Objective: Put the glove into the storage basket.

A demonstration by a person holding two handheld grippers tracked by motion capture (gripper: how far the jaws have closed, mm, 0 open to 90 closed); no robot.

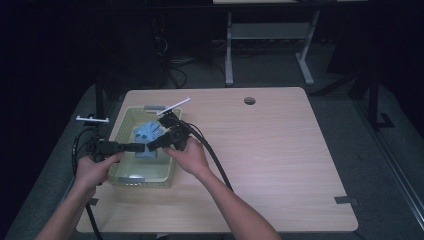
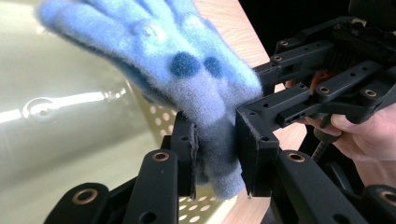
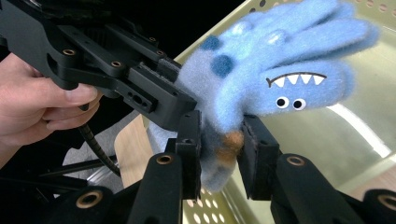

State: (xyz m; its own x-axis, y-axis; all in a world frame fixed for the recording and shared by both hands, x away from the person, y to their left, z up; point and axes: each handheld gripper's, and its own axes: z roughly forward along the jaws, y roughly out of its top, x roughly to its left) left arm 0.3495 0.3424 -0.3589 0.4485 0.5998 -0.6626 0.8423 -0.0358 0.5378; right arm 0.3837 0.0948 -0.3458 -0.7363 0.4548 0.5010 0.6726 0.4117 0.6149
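A fuzzy blue glove point(image 1: 146, 131) with dark spots and a toothy monster face point(image 3: 294, 88) hangs over the pale green perforated basket point(image 1: 123, 125) at the table's left. Both grippers pinch its cuff from opposite sides. My left gripper point(image 2: 217, 158) is shut on the cuff's dark blue edge, with the glove point(image 2: 187, 65) spreading away above the jaws. My right gripper point(image 3: 219, 149) is shut on the cuff near an orange patch. In the high view the left gripper point(image 1: 142, 147) and the right gripper point(image 1: 154, 144) meet tip to tip above the basket's middle.
The wooden table point(image 1: 270, 150) stretches open to the right, with a round cable hole point(image 1: 249, 100) near its far edge. Black cables point(image 1: 217, 162) trail from the grippers. A white desk frame point(image 1: 230, 55) stands on the floor beyond.
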